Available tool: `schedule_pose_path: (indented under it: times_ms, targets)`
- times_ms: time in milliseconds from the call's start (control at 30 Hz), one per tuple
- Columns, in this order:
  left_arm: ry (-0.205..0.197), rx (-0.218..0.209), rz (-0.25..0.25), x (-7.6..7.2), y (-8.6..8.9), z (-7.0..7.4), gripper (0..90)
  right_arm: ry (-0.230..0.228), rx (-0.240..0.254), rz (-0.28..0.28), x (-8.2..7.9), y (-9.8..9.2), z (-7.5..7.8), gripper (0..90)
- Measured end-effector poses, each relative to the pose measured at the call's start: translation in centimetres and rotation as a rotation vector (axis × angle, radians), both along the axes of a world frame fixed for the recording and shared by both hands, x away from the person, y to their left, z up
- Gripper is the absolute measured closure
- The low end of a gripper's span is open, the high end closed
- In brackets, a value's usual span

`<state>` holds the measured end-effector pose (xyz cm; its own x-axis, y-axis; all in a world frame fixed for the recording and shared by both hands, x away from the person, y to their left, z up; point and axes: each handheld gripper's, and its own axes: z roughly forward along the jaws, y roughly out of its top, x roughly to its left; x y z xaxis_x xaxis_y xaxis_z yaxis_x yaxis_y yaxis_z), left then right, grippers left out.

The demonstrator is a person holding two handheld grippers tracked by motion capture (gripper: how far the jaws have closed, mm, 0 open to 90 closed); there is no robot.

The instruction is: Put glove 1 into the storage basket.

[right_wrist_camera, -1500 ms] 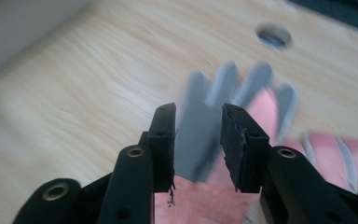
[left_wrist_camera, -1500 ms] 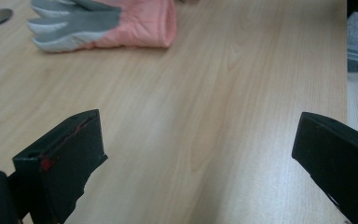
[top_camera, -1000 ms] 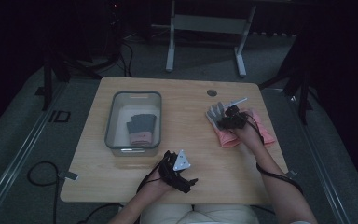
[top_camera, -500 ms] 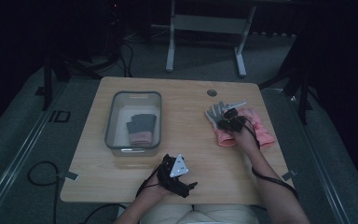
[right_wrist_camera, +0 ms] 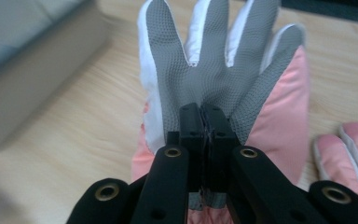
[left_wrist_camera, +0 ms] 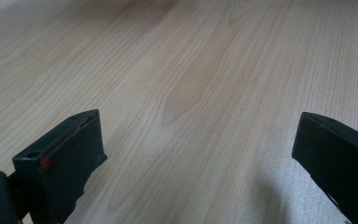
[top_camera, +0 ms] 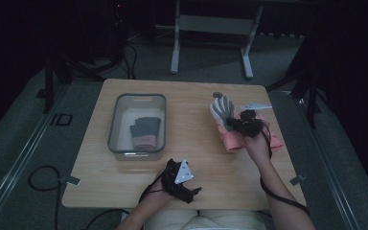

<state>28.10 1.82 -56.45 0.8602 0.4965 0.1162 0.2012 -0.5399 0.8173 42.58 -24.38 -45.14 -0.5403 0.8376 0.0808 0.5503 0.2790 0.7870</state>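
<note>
Left of centre on the wooden table stands a clear rectangular bin; a folded grey-and-pink glove lies flat on its floor.

Near the table's front edge, just right of the bin's front corner, the left gripper rests low over bare wood in the person's left hand, a grey three-cornered plate on top. In the left gripper view its two black jaws stand wide apart with nothing between them; wood grain shows across the gap, and the jaw at the left of that view bears red marks.

Toward the right side of the table, the right gripper is held by the person's right hand, with a cable trailing along the forearm. In the right gripper view the jaws are pressed together on a pinch of the grey textured palm of a second glove, whose grey fingers, with white sides, spread away from the camera and whose pink part lies toward it. A third, pink glove lies on the table just to its right.
</note>
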Motion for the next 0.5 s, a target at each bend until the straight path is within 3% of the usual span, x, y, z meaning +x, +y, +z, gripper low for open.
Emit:
schedule_pose_path:
  times_ms: [167, 233, 433, 500]
  targets:
    - [0.006, 0.013, -0.010, -0.1, -0.1, -0.1, 1.6, -0.037, 0.076, -0.025, -3.5, 0.7, 2.5, 88.1]
    - [0.007, 0.008, -0.011, -0.1, -0.1, 0.0, 1.7, -0.031, 0.108, -0.041, -4.6, 1.0, 3.0, 88.1]
    - [0.016, 0.000, -0.009, 0.0, 0.1, 0.0, 1.7, -0.003, 0.157, -0.119, -6.5, 2.0, 2.4, 88.1]
    - [0.017, -0.004, -0.012, 0.0, 0.0, -0.1, 1.6, 0.043, 0.169, -0.118, -6.3, 2.2, 1.4, 88.0]
